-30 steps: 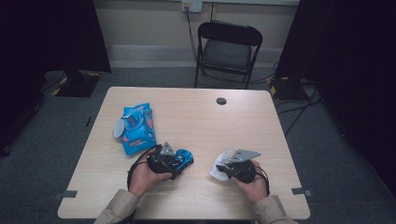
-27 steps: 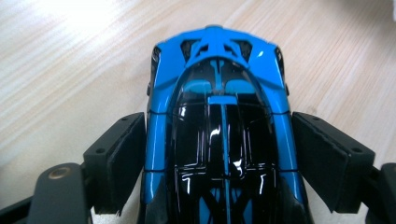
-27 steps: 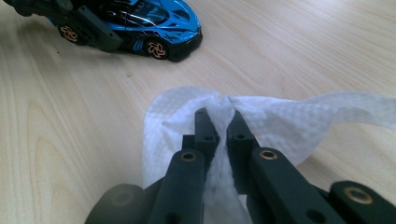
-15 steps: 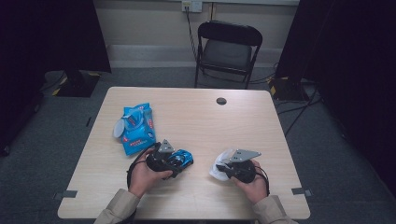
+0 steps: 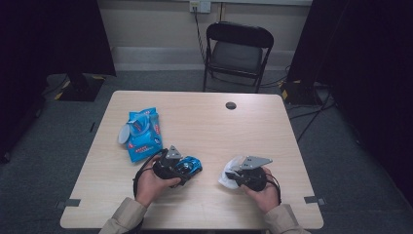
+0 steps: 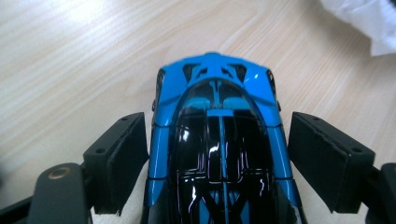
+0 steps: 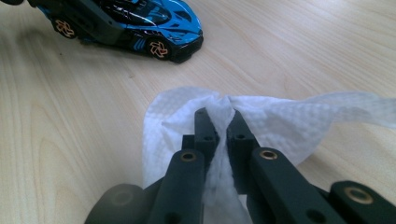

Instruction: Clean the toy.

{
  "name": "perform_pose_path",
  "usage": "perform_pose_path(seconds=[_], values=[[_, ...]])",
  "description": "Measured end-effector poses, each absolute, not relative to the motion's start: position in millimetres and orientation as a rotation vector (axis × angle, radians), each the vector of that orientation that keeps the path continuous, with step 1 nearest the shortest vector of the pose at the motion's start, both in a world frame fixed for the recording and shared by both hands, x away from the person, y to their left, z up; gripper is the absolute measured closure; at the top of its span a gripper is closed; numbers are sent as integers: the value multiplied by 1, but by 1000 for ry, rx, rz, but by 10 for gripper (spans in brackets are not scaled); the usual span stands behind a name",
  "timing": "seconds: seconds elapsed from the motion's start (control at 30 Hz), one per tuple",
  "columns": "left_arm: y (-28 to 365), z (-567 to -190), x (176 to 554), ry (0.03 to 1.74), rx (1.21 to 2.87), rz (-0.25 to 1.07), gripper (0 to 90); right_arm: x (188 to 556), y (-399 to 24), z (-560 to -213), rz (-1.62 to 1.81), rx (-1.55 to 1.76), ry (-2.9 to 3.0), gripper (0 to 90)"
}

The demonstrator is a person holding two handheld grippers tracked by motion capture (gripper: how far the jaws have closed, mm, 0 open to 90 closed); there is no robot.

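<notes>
A blue and black toy car (image 5: pixel 192 165) stands on its wheels on the wooden table (image 5: pixel 219 126), left of centre near the front. My left gripper (image 5: pixel 181 168) holds it from behind. In the left gripper view the two pads (image 6: pixel 126 154) sit against the sides of the car (image 6: pixel 217 93), and the left gripper (image 6: pixel 219 122) is shut on it. To the right, my right gripper (image 5: pixel 234 176) is shut on a crumpled white wipe (image 5: pixel 225 179). The right gripper view shows its jaws (image 7: pixel 218 113) pinching the wipe (image 7: pixel 280 116), with the car (image 7: pixel 154 23) beyond it.
A blue pack of wipes (image 5: pixel 141 134) with its lid flap open lies at the table's left. A small black round cap (image 5: pixel 231 105) sits near the far edge. A black folding chair (image 5: pixel 237 48) stands behind the table.
</notes>
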State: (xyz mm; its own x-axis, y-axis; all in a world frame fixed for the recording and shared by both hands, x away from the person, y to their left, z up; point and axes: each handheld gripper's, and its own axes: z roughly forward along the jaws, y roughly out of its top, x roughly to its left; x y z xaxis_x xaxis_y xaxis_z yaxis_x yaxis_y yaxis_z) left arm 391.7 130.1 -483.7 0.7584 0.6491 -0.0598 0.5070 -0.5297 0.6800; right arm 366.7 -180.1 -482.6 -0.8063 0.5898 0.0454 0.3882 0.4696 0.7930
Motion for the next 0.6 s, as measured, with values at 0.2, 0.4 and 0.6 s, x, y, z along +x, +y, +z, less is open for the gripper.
perform_pose_path(seconds=[0.2, 0.4, 0.6], values=[[128, -487, 392, 892, 2287, 245, 190, 367, -181, -482, 1252, 845, 2482, 860], [127, -489, 391, 884, 2348, 253, 185, 366, -181, -482, 1258, 843, 2480, 858], [127, -483, 392, 907, 2376, 234, 221, 367, -180, -482, 1259, 842, 2481, 858]])
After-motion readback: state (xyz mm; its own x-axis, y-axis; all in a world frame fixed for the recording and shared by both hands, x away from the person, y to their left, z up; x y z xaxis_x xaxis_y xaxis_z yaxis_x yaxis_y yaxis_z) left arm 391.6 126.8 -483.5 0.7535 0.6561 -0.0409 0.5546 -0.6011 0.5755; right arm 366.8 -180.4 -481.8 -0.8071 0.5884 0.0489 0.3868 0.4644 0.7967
